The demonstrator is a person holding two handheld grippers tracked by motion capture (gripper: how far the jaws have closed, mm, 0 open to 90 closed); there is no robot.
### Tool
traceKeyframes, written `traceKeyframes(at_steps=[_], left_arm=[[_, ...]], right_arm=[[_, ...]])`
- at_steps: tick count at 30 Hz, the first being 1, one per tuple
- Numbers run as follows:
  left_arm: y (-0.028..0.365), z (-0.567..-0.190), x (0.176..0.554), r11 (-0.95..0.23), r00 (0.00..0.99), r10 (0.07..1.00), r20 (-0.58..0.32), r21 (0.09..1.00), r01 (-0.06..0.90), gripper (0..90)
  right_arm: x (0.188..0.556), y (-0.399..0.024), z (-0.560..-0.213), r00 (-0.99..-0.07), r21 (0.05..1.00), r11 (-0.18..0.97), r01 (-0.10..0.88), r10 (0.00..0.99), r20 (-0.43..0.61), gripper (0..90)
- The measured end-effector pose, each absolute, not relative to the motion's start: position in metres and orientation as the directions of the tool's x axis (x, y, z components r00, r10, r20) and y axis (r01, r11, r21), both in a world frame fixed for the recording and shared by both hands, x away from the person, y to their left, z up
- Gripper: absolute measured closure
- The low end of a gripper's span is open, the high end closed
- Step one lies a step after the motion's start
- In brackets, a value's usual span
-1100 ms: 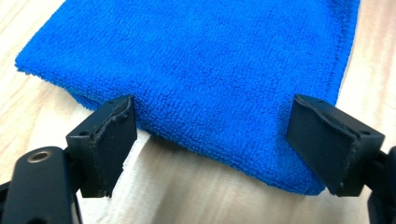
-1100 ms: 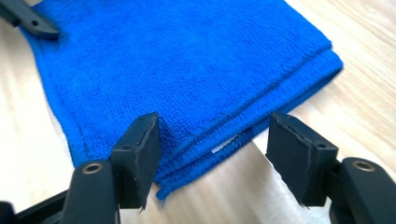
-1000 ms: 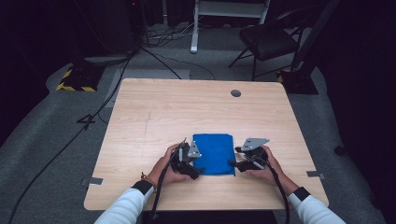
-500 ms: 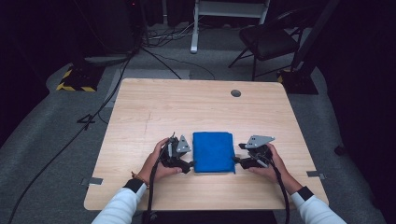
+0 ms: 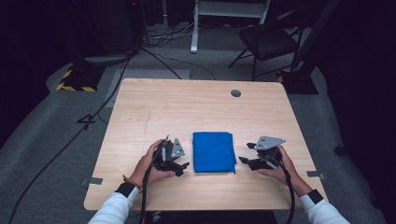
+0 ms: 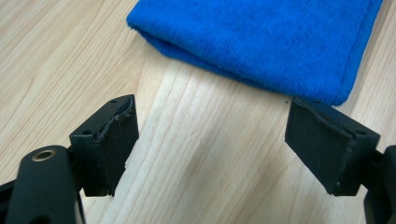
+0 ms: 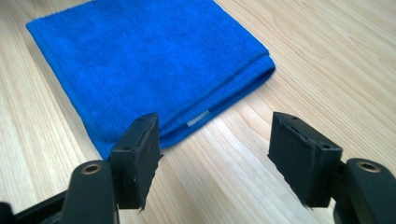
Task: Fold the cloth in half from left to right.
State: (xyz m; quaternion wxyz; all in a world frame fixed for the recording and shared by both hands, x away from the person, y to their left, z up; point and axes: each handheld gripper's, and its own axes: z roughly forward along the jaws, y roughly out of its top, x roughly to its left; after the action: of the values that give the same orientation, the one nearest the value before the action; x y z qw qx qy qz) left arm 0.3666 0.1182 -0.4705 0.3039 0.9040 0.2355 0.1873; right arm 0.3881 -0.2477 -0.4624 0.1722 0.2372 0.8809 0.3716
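Both tongs, left [image 5: 183,164] and right [image 5: 246,153], flank the folded blue towel [image 5: 214,151], released.

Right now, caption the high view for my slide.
Folded blue cloth on the wooden table, an open gripper on either side.

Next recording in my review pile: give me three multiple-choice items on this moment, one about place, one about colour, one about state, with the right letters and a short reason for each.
1. Where does the folded cloth lie on the table?
A. between the two grippers
B. at the far edge by the round hole
C. hanging over the near edge

2. What colour is the cloth?
A. red
B. blue
C. white

3. How do the jaws of the left gripper stand?
A. clamped on the cloth
C. shut on nothing
B. open, with bare wood between them

Key: 1 A, the high view shows the left gripper on one side of it and the right gripper on the other; 2 B, blue in every view; 3 B, the left gripper view shows the pads apart, short of the cloth's edge.
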Motion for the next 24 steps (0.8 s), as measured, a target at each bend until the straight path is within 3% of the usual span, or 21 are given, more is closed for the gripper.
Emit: traceKeyframes(at_steps=[24], left_arm=[[0.169, -0.477, 0.341, -0.687, 0.766, 0.608, 0.209, 0.622, 0.375, 17.3]], right_arm=[[0.372, -0.312, -0.471, -0.762, 0.717, 0.605, 0.348, 0.627, -0.16, 31.7]])
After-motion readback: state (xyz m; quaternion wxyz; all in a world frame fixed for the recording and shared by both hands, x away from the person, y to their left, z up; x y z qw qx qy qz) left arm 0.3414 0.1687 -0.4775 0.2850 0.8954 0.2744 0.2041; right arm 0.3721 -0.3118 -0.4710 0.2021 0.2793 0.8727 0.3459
